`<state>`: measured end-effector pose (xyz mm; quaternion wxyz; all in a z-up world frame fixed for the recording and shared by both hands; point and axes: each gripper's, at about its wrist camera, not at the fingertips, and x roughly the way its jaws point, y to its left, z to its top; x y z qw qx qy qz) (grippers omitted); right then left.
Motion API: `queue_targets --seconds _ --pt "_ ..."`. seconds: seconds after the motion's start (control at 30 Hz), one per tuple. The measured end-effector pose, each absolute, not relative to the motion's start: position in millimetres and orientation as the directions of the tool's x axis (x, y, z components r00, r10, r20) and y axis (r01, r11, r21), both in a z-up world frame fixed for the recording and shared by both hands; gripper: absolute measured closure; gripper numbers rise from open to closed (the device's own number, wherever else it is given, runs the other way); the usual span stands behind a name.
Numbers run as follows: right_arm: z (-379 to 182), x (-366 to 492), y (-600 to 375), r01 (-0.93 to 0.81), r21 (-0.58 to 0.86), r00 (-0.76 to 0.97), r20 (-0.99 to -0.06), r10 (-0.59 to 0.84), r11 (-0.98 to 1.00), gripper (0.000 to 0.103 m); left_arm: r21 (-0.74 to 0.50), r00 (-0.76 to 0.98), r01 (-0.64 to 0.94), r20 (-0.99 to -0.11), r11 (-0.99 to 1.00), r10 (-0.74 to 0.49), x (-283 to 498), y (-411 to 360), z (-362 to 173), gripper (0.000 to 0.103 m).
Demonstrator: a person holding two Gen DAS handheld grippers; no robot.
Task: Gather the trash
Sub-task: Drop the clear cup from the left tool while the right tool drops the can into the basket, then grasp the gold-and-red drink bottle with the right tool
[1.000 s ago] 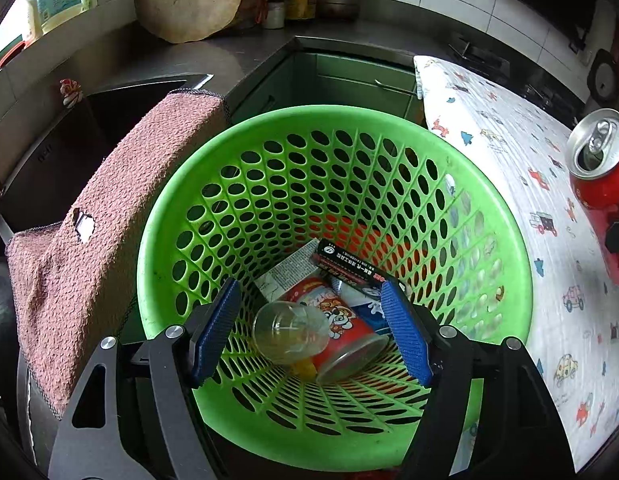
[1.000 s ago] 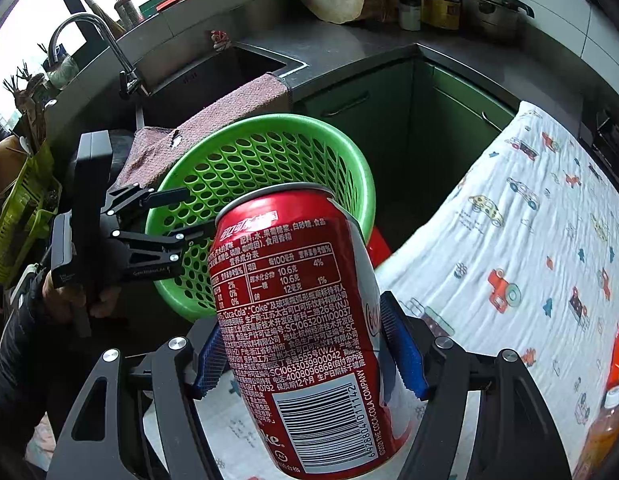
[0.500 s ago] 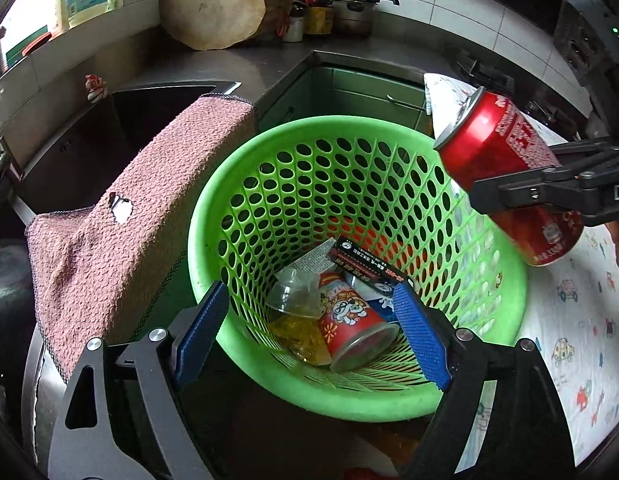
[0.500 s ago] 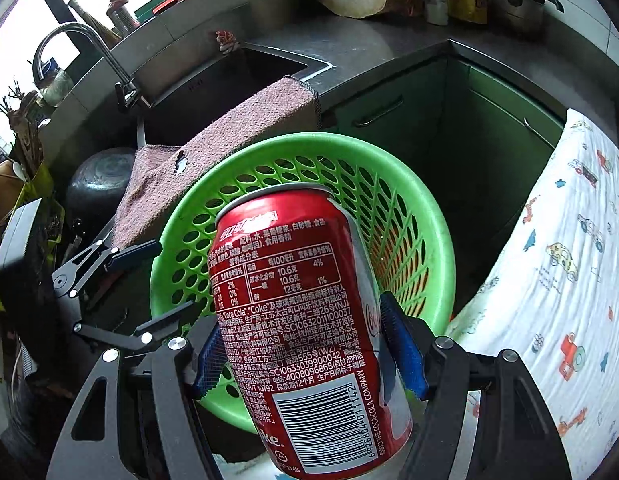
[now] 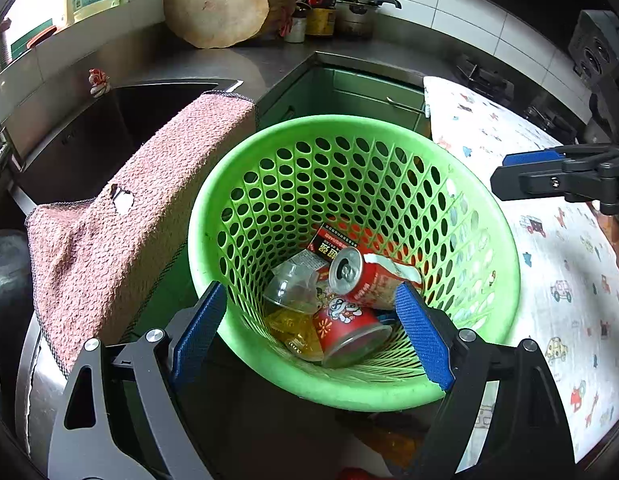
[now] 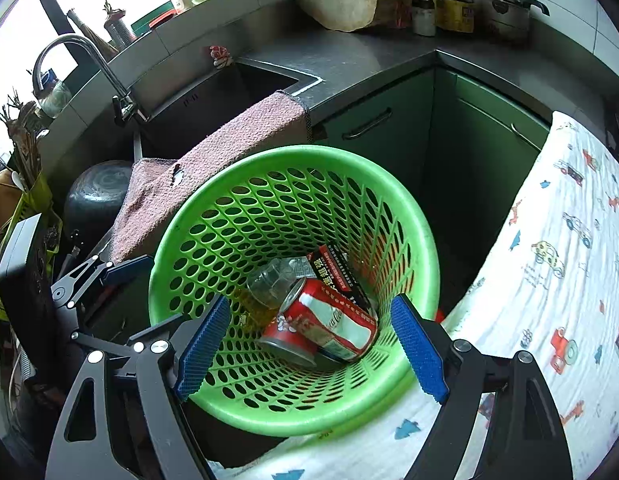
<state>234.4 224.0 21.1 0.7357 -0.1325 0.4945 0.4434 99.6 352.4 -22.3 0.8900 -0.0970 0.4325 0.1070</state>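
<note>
Kitchen corner: your opening right gripper (image 6: 311,350) hovers empty above the cola can (image 6: 333,318) lying in the green basket (image 6: 419,240).

Can (image 6: 329,320) in basket (image 6: 409,216), beside towel (image 6: 229,148)

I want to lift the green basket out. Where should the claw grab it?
Pinch the green basket at its thick rim from above, one finger inside the wall and one outside. It stands upright and open-topped, far too wide to span, and the holed wall slopes inward below.
</note>
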Motion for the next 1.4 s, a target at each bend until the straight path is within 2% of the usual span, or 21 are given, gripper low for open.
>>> queue_targets --seconds 0.2,0.27,0.43,0.97,1.2,1.4 --pt "33.2 226.1 162.8 -0.743 0.246 0.172 -0.828 0.533 0.622 0.02 -0.09 0.621 -0.246 -0.779 0.965 0.086 101.0 337.1 -16.1 0.017" --pt "33.6 222.4 136.8 -0.718 0.248 0.193 -0.827 0.529 0.65 0.017 -0.097 0.631 -0.233 -0.773 0.968 0.074 102.4 331.7 -12.9 0.017" --pt "30.1 213.0 64.7 -0.646 0.222 0.255 -0.839 0.481 0.73 0.015 -0.104 0.644 -0.195 -0.764 0.975 0.047 109.4 311.8 -7.7 0.014" --pt "39.8 180.8 -195.3 -0.267 0.031 0.43 -0.891 0.148 0.963 0.014 -0.099 0.658 0.008 -0.749 0.995 -0.08 147.3 217.1 4.4 0.014" --pt "47.6 203.8 -227.9 -0.29 -0.034 0.442 -0.891 0.103 0.956 0.014 -0.089 0.644 0.051 -0.758 0.995 -0.101 154.9 185.9 7.1 0.014" --pt "44.4 247.9 -226.8 -0.392 -0.082 0.423 -0.9 0.1 0.916 0.014 -0.062 0.629 0.042 -0.774 0.997 -0.075 162.7 169.9 6.5 0.014"
